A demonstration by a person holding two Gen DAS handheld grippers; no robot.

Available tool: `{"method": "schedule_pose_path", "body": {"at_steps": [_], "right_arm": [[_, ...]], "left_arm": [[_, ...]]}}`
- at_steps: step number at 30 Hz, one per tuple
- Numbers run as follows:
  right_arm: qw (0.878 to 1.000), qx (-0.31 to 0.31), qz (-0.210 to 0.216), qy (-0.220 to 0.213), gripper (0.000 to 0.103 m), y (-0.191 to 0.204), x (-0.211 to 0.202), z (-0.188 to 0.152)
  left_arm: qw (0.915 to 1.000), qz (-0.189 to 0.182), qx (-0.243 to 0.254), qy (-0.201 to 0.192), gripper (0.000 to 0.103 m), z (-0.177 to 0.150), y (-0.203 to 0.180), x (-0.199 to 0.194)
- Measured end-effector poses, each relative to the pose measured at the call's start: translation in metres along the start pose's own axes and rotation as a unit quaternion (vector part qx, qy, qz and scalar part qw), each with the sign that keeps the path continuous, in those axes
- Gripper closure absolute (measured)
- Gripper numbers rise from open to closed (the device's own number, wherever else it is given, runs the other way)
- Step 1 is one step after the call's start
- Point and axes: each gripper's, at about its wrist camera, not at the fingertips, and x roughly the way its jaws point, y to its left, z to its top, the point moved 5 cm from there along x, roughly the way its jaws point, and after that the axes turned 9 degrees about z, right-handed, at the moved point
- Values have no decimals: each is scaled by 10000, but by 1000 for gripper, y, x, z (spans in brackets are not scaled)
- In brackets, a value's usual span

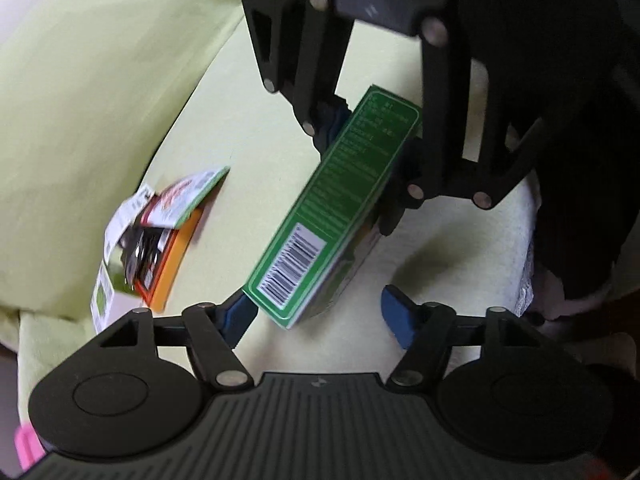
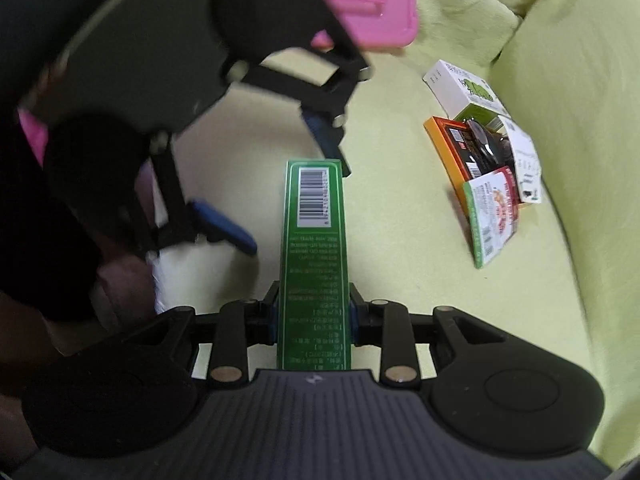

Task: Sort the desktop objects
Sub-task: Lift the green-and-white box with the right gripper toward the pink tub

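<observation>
A long green box [image 2: 314, 240] with a barcode end [image 1: 292, 264] is held above the yellow-green cloth, my right gripper [image 2: 314, 314] shut across its near end. In the left wrist view the right gripper [image 1: 364, 152] comes down from the top, clamping the box's far end. My left gripper [image 1: 318, 316] is open, its blue pads wide apart. The barcode end lies between them, close to the left pad [image 1: 240, 316] and apart from the other. The right wrist view shows the left gripper [image 2: 276, 176] open beside the box's tip.
A pile of small boxes [image 2: 480, 152], orange, white and green, lies on the cloth [image 2: 400, 280] by a raised fold [image 2: 580, 120]; the left wrist view shows the same pile [image 1: 152, 232]. A pink plastic object [image 2: 376, 4] sits behind the left gripper. A hand [image 2: 120, 276] shows at left.
</observation>
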Motion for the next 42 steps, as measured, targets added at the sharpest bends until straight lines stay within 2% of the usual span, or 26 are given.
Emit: {"method": "schedule_pose_path", "body": {"at_steps": [2,6,10,13,17,26,34,42], "right_arm": [[9993,-336,-159,13,77,5,1,-6],[9956,-856,-385,24,77,11,4,-14],[9911,-1181,-615,14,77,15,3,-21],[9885,-1276,-812,67,76,14,2,-26],[9877,-1269,-910,118,73,12,-3,-33],[9873,-1184,-1062,-15,73,18,-24,-37],[9793,-1445,-1358,-415,73,33,-66,0],[9680,-1889,-1387,-894,73,71,-95,53]], "left_arm": [[9998,-11,206,-62,41,4,1,-1],[9970,6,766,-88,41,11,0,-2],[9931,-190,1155,-52,45,19,-4,2],[9904,-336,1336,66,61,23,-8,7],[9888,-346,1443,133,67,27,-10,11],[9901,-117,1388,165,68,31,-8,0],[9894,414,1348,352,68,21,21,-49],[9850,906,1197,852,68,-13,31,-116]]}}
